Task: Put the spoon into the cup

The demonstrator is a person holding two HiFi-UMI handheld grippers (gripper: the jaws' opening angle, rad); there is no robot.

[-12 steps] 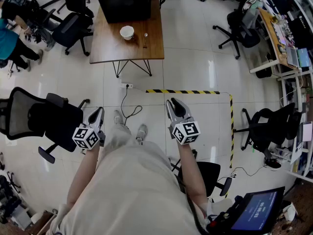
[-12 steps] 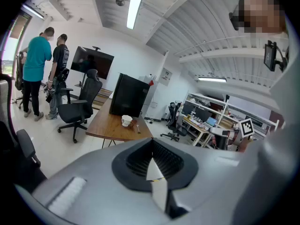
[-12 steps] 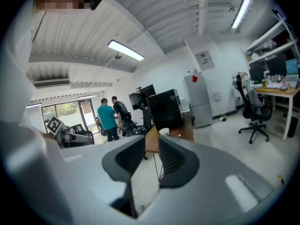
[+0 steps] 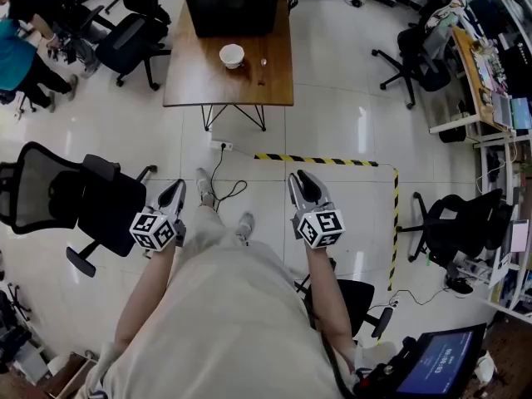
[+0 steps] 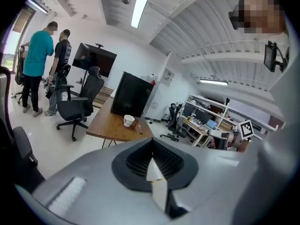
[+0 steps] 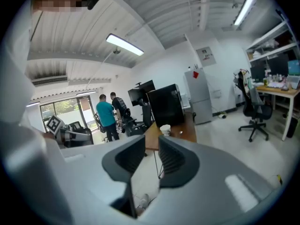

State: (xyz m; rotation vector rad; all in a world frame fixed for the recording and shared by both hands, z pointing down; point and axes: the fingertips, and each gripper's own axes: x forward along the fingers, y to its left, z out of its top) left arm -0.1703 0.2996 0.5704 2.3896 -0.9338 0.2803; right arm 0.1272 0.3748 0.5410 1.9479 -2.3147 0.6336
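A white cup (image 4: 232,55) stands on a wooden table (image 4: 191,81) far ahead of me, with the small spoon (image 4: 263,62) lying just to its right. The left gripper view shows the cup (image 5: 128,121) and spoon (image 5: 139,127) well beyond the jaws, and so does the right gripper view, with cup (image 6: 165,129) and spoon (image 6: 180,133). My left gripper (image 4: 172,193) is held at waist height over the floor, shut and empty. My right gripper (image 4: 304,181) is held level with it, open, with only floor showing between its jaws.
A large black screen (image 4: 233,2) stands at the table's back. Black office chairs stand at my left (image 4: 75,198) and right (image 4: 453,223). Yellow-black tape (image 4: 324,160) and a cable with a socket (image 4: 220,145) lie on the floor ahead. Two people (image 4: 25,48) stand far left.
The table with cup and spoon sits slightly further right in the head view. Both grippers keep the same pose in front of my body.
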